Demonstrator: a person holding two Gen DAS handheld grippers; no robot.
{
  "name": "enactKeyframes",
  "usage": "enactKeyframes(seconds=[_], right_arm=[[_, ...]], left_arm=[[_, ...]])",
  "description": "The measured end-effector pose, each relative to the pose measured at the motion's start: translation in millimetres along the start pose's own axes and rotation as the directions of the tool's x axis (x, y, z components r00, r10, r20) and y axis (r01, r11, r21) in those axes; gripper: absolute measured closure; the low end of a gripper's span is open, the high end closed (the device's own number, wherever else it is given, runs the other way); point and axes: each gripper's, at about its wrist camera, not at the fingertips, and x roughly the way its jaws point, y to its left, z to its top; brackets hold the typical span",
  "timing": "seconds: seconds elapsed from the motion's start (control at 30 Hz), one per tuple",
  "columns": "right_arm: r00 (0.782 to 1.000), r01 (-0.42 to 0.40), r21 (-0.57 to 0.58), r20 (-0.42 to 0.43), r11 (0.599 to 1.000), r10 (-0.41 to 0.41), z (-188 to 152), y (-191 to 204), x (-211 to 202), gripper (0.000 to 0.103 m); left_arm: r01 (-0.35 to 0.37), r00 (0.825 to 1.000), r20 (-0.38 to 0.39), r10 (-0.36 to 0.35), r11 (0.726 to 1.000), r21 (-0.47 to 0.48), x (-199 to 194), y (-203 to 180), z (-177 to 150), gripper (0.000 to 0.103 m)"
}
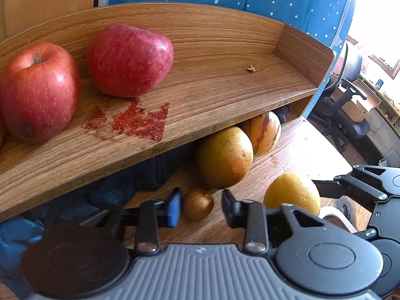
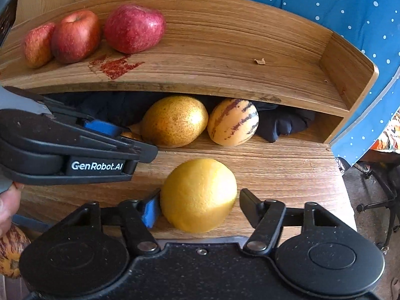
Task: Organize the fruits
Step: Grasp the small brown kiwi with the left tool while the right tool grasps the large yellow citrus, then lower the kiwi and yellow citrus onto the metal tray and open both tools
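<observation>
**Both grippers open at the fruit shelf**

Our right gripper [image 2: 198, 206] is spread around the orange [image 2: 198, 196] on the lower board; only the blue pad appears to touch it. Our left gripper [image 1: 201, 206] stands apart before a small brown fruit [image 1: 198, 203]. Three apples [image 2: 75, 36] sit on the upper shelf [image 2: 225, 57].

From my seat I see the upper shelf [image 2: 200, 57] hiding the tops of the speckled pear [image 2: 175, 121] and the striped melon [image 2: 232, 122], and the dark cloth [image 2: 282, 122] behind them runs back into shadow. A second striped fruit [image 2: 10, 250] is cut off by the right wrist view's left edge. In the left wrist view a third apple [image 1: 1, 130] is only a sliver at the edge, and I cannot identify the small brown fruit [image 1: 198, 204] between the left gripper [image 1: 201, 206] fingers.
</observation>
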Motion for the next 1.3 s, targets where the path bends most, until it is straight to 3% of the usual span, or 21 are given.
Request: enactKeyframes(seconds=[0.3, 0.7, 1.0, 1.3], right_arm=[[0.999, 0.028, -0.009, 0.022, 1.0, -0.028, -4, 9, -5, 0.041], [0.994, 0.043, 0.042, 0.099, 0.998, -0.047, -35, 3, -62, 0.041], [0.993, 0.087, 0.082, 0.077, 0.993, -0.093, -70, -6, -95, 0.041], [0.991, 0.128, 0.129, 0.032, 0.983, -0.133, -90, -13, -91, 0.041]], left_arm=[[0.002, 1.0, 0.009, -0.001, 1.0, -0.027, -13, 5, -4, 0.074], [0.043, 0.999, 0.01, -0.043, 0.999, -0.016, -47, -10, -17, 0.074], [0.127, 0.991, -0.049, -0.125, 0.991, 0.04, -66, -39, -42, 0.073], [0.18, 0.976, -0.137, -0.168, 0.98, 0.081, -66, -61, -59, 0.073]])
